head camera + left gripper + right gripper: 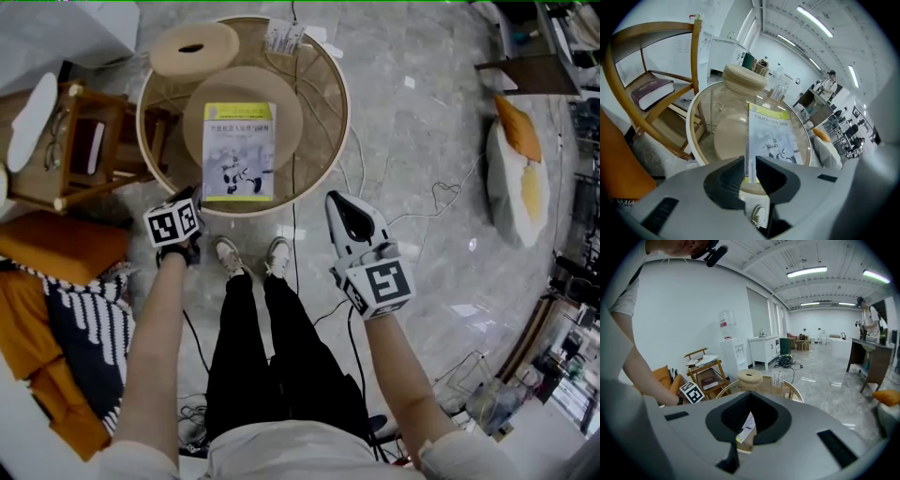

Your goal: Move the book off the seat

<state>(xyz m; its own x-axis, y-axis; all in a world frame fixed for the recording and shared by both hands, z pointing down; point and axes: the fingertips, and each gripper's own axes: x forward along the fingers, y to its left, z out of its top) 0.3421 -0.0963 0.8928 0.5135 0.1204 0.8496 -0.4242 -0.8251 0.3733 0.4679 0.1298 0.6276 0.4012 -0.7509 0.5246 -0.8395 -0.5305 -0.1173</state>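
A book (239, 150) with a yellow-green top band and a white cover lies flat on the round glass-topped table (328, 141), over a tan round disc (286, 117). My left gripper (192, 199) is at the table's near rim, just left of the book's near-left corner. In the left gripper view its jaws stand a narrow gap apart (750, 173), with the book (776, 140) showing beyond the gap and nothing pressed between the pads. My right gripper (336, 199) hovers off the table's near right edge, shut and empty. Through the right gripper (733, 439) a sliver of the book (746, 427) shows.
A tan round stool top (194, 47) sits at the table's far left. A wooden chair (70, 192) holding a dark book (651, 91) stands to the left, with an orange cushion (61, 246) beside it. The person's feet (248, 258) are against the table; cables (441, 202) and a floor cushion (516, 169) lie to the right.
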